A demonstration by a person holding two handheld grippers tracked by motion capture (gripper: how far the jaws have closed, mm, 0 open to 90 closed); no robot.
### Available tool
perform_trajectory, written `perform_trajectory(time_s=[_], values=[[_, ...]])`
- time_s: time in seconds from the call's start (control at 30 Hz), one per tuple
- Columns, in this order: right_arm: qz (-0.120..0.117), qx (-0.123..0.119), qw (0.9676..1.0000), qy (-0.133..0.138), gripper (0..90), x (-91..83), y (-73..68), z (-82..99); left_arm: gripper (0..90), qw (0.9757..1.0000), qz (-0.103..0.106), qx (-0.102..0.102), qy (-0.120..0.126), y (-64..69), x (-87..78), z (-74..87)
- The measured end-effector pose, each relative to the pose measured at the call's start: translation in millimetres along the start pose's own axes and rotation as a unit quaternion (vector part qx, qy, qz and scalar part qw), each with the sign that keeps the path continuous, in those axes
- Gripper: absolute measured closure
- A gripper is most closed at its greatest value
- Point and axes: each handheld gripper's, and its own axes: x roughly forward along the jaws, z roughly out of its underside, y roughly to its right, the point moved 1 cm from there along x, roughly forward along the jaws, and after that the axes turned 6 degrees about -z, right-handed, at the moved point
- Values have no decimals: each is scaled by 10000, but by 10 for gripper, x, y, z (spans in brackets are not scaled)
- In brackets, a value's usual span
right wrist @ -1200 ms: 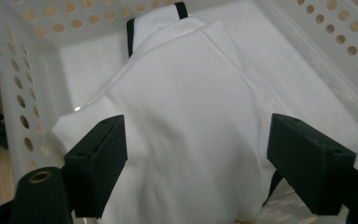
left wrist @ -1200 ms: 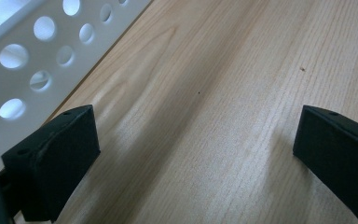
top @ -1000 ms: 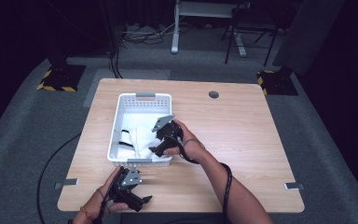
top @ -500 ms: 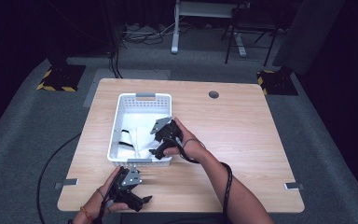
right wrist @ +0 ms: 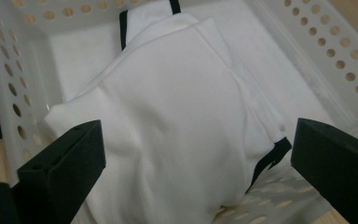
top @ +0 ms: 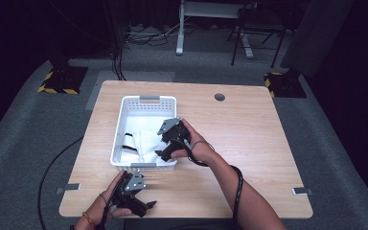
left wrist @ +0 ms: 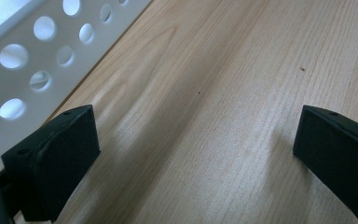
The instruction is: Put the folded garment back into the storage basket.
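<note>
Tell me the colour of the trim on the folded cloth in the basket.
Black trim on a white cloth, clearest in the right gripper view; the basket is white.

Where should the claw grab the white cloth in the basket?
Probably on the raised fold at the middle of the folded white cloth, coming straight down from above. The white basket walls block the sides, and that hump sits highest, between the right claw's open jaws.

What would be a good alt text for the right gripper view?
A folded white garment with black trim lies in a white perforated basket. The right gripper is above it, its black jaws wide apart and not touching the cloth.
</note>
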Motion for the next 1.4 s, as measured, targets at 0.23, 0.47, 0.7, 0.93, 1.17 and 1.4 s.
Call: perform_trajectory(time_s=[0.23,0.47,0.7,0.93,1.17,1.4], values=[[-115,5,9999,14,23,-48,-2,13,3,10000,-2,11,-7,-2,-1,0],[-60,8,10000,38,29,-107,-2,23,3,10000,0,10,-6,-1,-1,0],[53,-119,9999,-18,30,-179,-22,20,3,10000,-1,9,-8,-1,-1,0],[105,-214,9997,-41,30,-288,-59,64,3,10000,-4,7,-6,-1,-1,0],[181,-288,9994,13,30,-425,-74,118,2,10000,-4,8,-6,-1,-1,0],[265,-315,9992,22,30,-535,-58,188,3,10000,-9,16,-6,-2,-1,0]])
